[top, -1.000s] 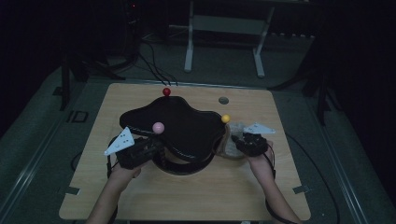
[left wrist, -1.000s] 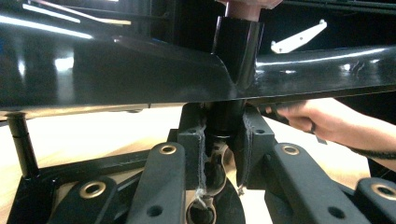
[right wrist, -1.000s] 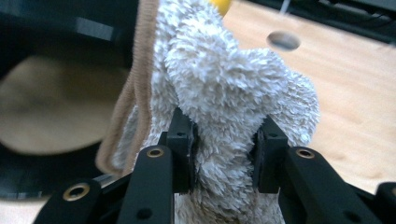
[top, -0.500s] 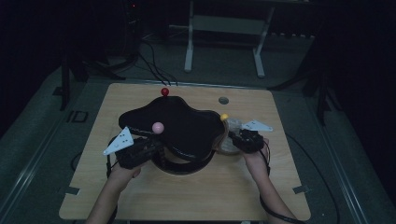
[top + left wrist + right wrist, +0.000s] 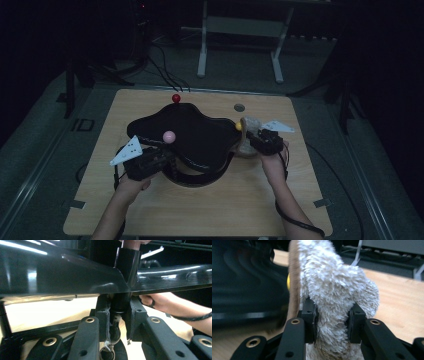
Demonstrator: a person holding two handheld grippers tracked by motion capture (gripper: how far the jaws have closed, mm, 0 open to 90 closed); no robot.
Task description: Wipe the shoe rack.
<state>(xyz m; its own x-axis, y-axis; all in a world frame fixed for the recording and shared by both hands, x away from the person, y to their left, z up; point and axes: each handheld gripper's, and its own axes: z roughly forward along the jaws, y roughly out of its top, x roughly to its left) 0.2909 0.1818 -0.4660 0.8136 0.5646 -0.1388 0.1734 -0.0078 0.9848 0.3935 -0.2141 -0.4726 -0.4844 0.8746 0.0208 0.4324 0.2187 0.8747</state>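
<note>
A glossy black wavy board (image 5: 200,135) rests on a black ring base in the middle of the wooden table (image 5: 210,210). Balls top its posts: red (image 5: 176,98), pink (image 5: 169,135) and yellow (image 5: 239,126). My left gripper (image 5: 167,157) reaches under the board's near left edge. In the left gripper view my left gripper (image 5: 117,315) is shut on the black post (image 5: 127,265) where it passes below the board (image 5: 62,272). My right gripper (image 5: 248,138) is shut on a fluffy beige pad (image 5: 332,277), held against the board's right edge beside the yellow ball (image 5: 288,281).
A grey round plug (image 5: 239,107) sits in the tabletop behind the board. A metal stand (image 5: 240,30) and cables lie on the dark floor beyond the table. In the left gripper view the person's other hand (image 5: 160,302) shows under the board.
The right hand has shifted slightly away from the person with the fluffy pad, still against the board's right edge. The left gripper has stayed put.
</note>
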